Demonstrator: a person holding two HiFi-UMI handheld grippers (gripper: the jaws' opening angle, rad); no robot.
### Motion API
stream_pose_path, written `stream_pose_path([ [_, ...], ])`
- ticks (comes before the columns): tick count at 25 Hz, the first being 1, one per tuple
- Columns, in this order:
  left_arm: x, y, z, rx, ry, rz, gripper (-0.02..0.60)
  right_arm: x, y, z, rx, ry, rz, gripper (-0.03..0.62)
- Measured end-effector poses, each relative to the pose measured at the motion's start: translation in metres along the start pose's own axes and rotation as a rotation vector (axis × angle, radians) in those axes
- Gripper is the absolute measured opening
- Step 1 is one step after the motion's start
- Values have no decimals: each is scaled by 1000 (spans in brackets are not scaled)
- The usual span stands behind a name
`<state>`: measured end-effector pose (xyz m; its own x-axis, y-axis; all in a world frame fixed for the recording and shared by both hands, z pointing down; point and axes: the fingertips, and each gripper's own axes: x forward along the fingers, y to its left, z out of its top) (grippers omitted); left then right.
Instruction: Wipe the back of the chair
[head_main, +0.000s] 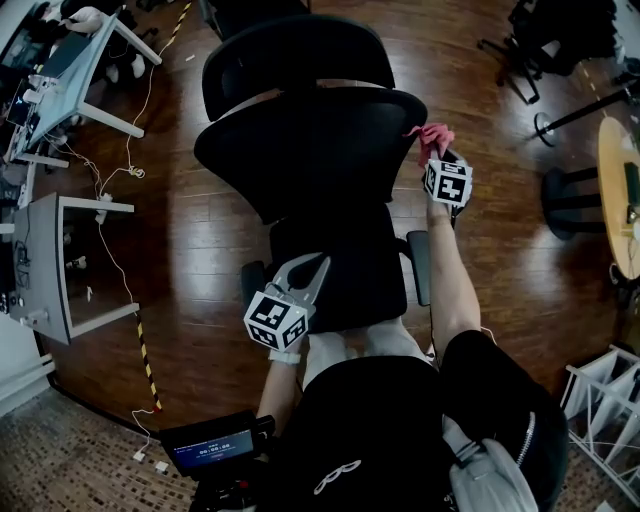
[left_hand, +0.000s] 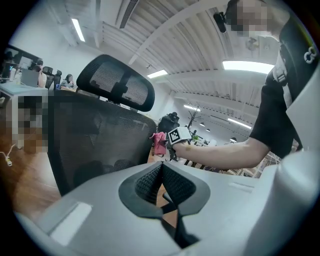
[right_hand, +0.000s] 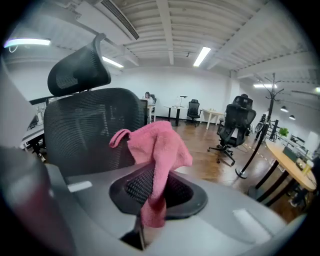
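Pink cloth (right_hand: 155, 150) sat clamped between the jaws of the right gripper (right_hand: 156, 190), its loose end flopping up over them, and it was up at the right-hand edge of the chair back (head_main: 310, 140), the black mesh panel under the headrest (head_main: 295, 55); touching the mesh or only just beside it, hard to call. Left gripper (head_main: 316, 264) was down low over the front of the seat (head_main: 345, 250), well apart from the cloth, its jaws pressed together with nothing between them. Dark wooden floor (head_main: 200, 230) lay under the chair
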<state>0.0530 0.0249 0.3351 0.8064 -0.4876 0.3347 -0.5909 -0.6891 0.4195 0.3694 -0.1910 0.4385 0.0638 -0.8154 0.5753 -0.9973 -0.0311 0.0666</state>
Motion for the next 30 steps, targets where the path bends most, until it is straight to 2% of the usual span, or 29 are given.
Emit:
stream_pose_path([
  [19,-121,68,-28,-66,-63,127,-9,14,249,0,-232,-5,206,41],
  [30,-175,110,-35,-111,-104,173,-9,14,366,-4,-331,0,297,41],
])
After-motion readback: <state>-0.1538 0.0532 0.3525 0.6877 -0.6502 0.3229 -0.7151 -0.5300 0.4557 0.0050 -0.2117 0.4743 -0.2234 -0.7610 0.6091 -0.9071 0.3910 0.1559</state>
